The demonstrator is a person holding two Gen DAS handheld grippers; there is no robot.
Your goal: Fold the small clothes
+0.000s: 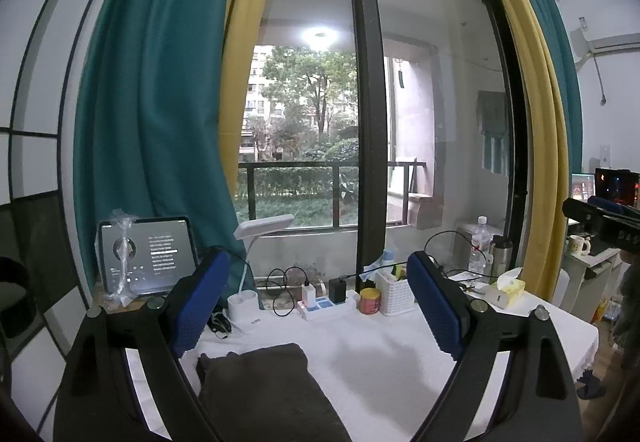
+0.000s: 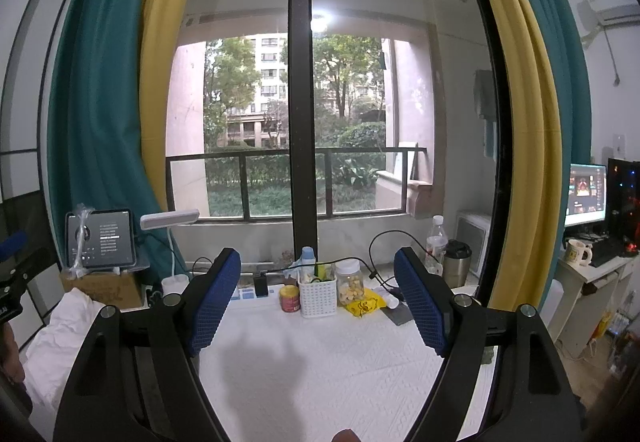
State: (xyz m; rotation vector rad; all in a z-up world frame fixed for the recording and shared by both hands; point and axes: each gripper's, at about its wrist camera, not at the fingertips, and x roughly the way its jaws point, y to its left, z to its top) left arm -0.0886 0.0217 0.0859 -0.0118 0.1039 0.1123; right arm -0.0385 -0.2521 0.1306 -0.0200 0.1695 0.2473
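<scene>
A dark grey folded garment (image 1: 264, 390) lies flat on the white table cloth (image 1: 372, 358), low between my left gripper's fingers. My left gripper (image 1: 320, 302) is open and empty, held above the garment's far end, its blue pads (image 1: 200, 298) wide apart. My right gripper (image 2: 318, 302) is open and empty above bare white cloth (image 2: 320, 370). No garment shows clearly in the right wrist view. The right gripper's body shows at the far right of the left wrist view (image 1: 600, 218).
Along the table's back edge stand a tablet (image 1: 148, 254), a white desk lamp (image 1: 256, 242), a power strip with chargers (image 1: 324, 302), a red can (image 1: 370, 300), a white basket (image 1: 394, 292), bottles (image 1: 480, 246), a tissue box (image 1: 506, 292) and a snack jar (image 2: 350, 282). A window stands behind.
</scene>
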